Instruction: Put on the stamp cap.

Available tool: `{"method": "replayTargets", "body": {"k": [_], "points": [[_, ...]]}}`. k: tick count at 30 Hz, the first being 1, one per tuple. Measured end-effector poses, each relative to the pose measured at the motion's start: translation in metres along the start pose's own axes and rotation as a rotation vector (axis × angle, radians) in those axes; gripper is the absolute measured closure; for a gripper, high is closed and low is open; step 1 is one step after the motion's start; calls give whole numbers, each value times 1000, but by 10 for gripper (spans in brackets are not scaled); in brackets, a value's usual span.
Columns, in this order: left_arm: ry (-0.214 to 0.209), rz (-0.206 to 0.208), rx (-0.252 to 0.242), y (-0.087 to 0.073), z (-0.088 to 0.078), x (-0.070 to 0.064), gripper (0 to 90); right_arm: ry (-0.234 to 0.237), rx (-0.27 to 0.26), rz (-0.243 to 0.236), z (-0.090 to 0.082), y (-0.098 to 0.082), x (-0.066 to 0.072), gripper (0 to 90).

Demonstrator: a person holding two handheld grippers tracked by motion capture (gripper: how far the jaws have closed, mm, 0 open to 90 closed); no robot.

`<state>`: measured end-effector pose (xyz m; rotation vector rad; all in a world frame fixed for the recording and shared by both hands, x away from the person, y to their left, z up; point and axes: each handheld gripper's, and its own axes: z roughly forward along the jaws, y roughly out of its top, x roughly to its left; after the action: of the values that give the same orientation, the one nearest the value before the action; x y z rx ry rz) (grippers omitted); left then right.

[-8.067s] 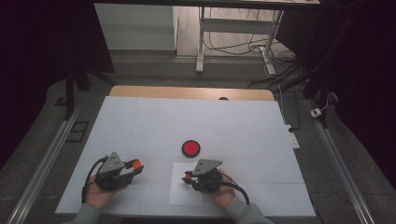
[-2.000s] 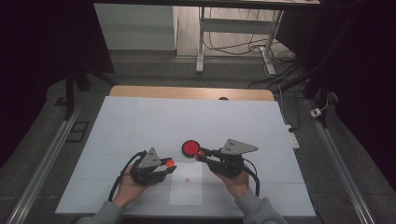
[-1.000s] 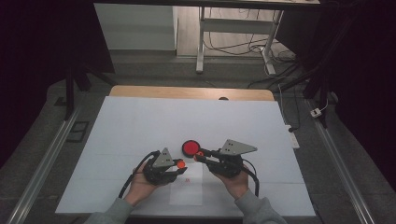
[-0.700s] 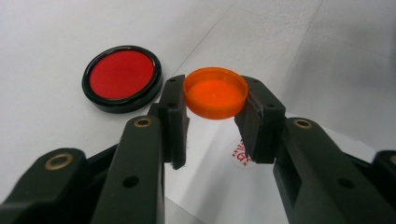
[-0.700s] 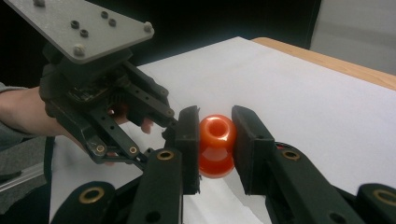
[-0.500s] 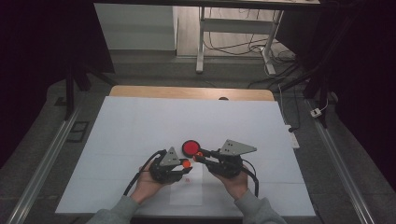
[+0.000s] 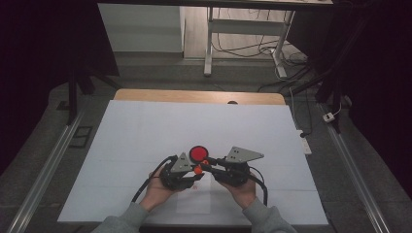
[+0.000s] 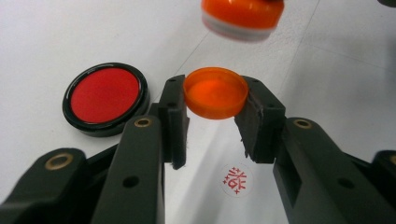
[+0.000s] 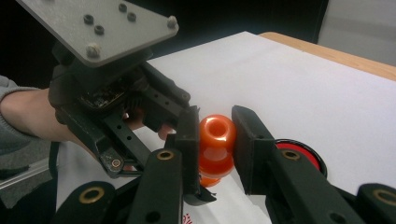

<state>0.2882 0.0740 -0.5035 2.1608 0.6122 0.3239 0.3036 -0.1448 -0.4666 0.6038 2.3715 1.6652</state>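
Observation:
My left gripper (image 8: 212,99) is shut on a small orange cap (image 8: 215,92), held by its rim with the hollow side facing the camera. My right gripper (image 9: 215,128) is shut on the waisted handle of an orange stamp (image 9: 217,144). The stamp's base (image 8: 243,18) hangs just above and beyond the cap. In the high view both grippers meet tip to tip at the cap (image 7: 197,170) and stamp (image 7: 205,163), just in front of the round red ink pad (image 7: 198,154) in its black case. A red stamped mark (image 8: 236,180) lies on the paper below the jaws.
A sheet of paper (image 7: 194,201) lies on the white table cover (image 7: 145,131) near the front edge. The ink pad (image 8: 105,97) sits close to the left of my left jaws. A wooden table edge (image 7: 199,96) runs along the back.
My left gripper has carried the orange cap to the right until it sits right by the stamp. My right gripper has held the stamp still.

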Motion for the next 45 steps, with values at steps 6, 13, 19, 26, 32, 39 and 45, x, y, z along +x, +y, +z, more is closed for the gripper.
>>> {"method": "replayTargets", "body": {"k": [6, 13, 19, 26, 32, 39, 45], "points": [[9, 13, -1, 0, 0, -1, 641, 7, 15, -6, 3, -1, 2, 718], [6, 21, -1, 1, 0, -3, 641, 12, 18, -8, 4, -2, 3, 718], [3, 22, 0, 1, 1, -4, 641, 10, 20, -6, 4, -2, 2, 718], [5, 25, 2, 1, 1, -5, 642, 12, 26, -7, 6, -3, 2, 718], [7, 25, 0, 1, 1, -5, 642, 16, 36, -7, 8, -5, 3, 717], [6, 30, -10, 2, 0, -6, 642, 14, 40, -4, 9, -6, 2, 718], [4, 31, -11, 2, 0, -6, 642, 16, 44, -7, 10, -7, 3, 718]]}}
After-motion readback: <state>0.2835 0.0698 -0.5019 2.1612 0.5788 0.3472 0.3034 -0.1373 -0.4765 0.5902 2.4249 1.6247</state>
